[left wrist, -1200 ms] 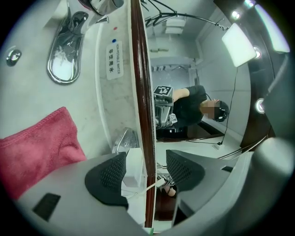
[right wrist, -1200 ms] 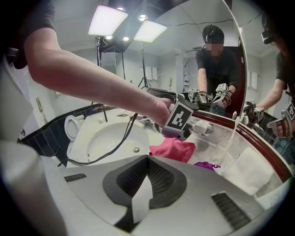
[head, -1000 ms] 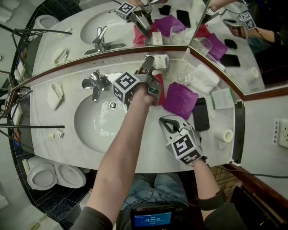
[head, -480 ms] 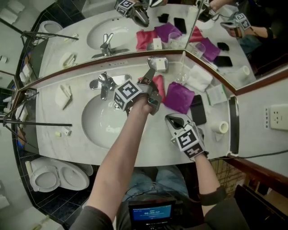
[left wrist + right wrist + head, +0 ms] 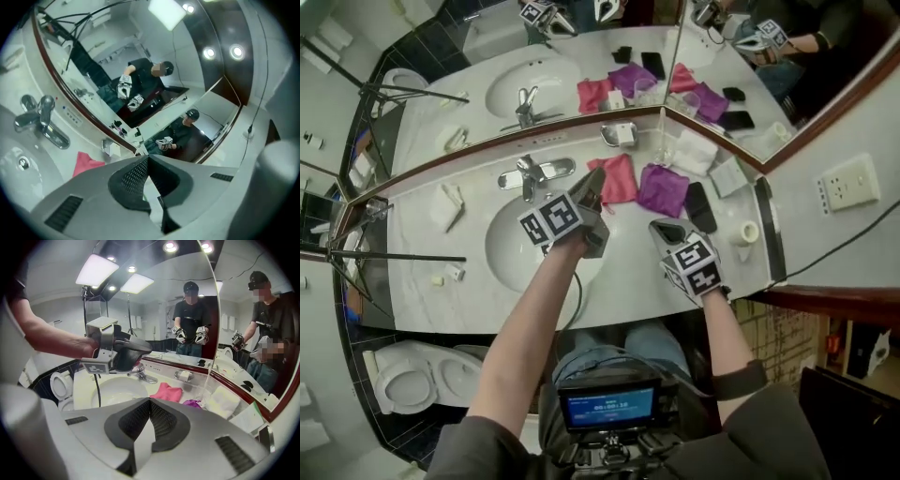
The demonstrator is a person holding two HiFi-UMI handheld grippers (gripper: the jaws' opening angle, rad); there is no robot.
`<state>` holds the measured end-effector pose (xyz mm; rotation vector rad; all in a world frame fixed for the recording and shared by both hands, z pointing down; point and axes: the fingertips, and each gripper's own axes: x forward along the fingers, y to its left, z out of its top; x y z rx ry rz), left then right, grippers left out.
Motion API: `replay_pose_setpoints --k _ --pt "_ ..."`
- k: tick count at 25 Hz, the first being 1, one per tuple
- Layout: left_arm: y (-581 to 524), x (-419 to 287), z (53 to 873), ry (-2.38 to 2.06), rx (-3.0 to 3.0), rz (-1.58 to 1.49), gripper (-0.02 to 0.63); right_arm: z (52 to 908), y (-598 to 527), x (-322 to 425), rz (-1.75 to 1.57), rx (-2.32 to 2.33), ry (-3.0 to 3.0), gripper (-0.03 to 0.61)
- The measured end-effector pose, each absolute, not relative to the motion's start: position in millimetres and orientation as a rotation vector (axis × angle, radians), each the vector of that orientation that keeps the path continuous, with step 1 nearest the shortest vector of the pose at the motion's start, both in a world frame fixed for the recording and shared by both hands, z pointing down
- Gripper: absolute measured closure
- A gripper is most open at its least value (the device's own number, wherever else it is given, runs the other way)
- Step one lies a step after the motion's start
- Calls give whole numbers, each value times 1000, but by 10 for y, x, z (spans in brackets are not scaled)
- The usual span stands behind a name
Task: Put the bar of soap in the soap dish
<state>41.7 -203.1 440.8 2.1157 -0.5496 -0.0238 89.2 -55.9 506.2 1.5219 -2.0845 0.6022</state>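
The bar of soap (image 5: 624,134) is sitting in the soap dish (image 5: 607,137) at the counter's (image 5: 469,281) 12 o'clock, a pink cloth (image 5: 617,180) lying at its 6 o'clock. The left tongs (image 5: 594,176) have just been closing together, empty; the right tongs (image 5: 664,228) are pressing together, empty.

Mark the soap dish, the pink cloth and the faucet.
soap dish (image 5: 607,133): head view, left rim.
pink cloth (image 5: 616,180): head view, its middle.
faucet (image 5: 528,174): head view, its body.

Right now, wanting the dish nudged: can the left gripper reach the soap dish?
Probably yes: the left gripper, jaws just closed empty, points toward the soap dish; only a pink cloth lies between.
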Motion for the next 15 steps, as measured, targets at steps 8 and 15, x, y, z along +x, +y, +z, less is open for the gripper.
replay_pose_setpoints --k 8,15 --pt "-1614 -82 4182 -582 2406 168 614 4944 -310 866 649 1624 -2072 561" --pt "-1270 -464 4166 -629 2816 558 614 4901 -98 911 679 1711 -2052 561"
